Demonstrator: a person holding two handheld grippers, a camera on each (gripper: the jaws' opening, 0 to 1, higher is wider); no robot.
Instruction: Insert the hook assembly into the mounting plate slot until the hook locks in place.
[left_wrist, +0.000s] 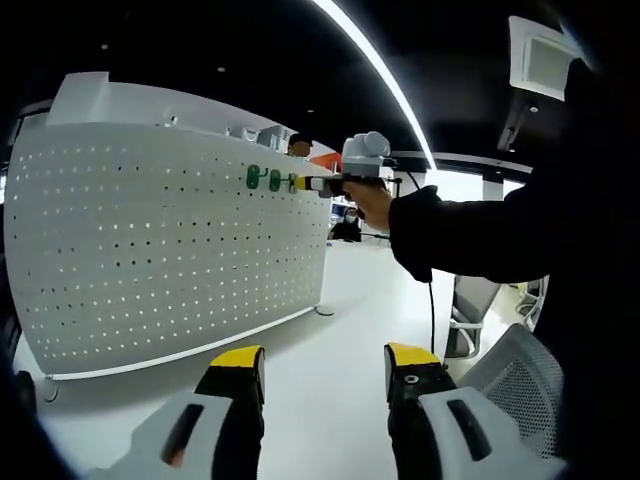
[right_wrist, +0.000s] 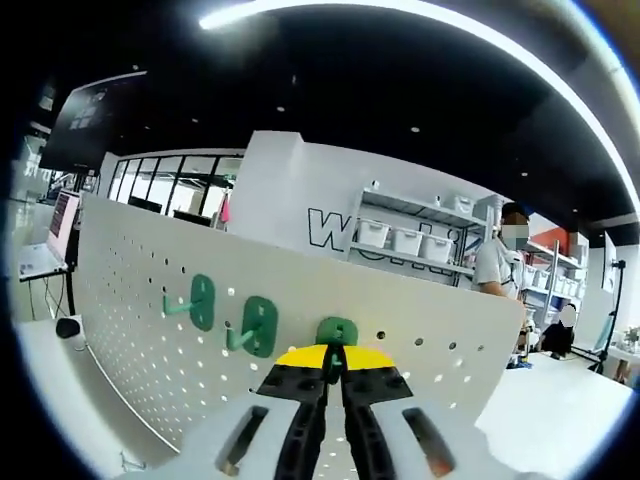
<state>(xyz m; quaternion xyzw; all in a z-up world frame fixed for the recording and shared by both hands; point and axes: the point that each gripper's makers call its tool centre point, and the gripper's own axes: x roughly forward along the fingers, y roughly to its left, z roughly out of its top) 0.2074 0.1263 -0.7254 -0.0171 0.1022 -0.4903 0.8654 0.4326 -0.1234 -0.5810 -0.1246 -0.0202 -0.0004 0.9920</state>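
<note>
A white perforated mounting plate (left_wrist: 170, 240) stands upright, seen also in the right gripper view as the pegboard (right_wrist: 140, 300). Two green hooks (right_wrist: 203, 301) (right_wrist: 257, 326) hang on it side by side. A third green hook (right_wrist: 337, 331) rests against the plate, and my right gripper (right_wrist: 334, 362) is shut on it, yellow-tipped jaws pressed together. In the left gripper view the right gripper (left_wrist: 318, 184) reaches to the plate's upper right beside the green hooks (left_wrist: 264, 179), held by a hand in a dark sleeve. My left gripper (left_wrist: 325, 372) hangs open, low and away from the plate.
White floor (left_wrist: 340, 300) stretches in front of the plate. A mesh chair (left_wrist: 510, 370) stands at the right of the left gripper view. Shelves with white bins (right_wrist: 410, 240) and a standing person (right_wrist: 497, 265) lie behind the plate.
</note>
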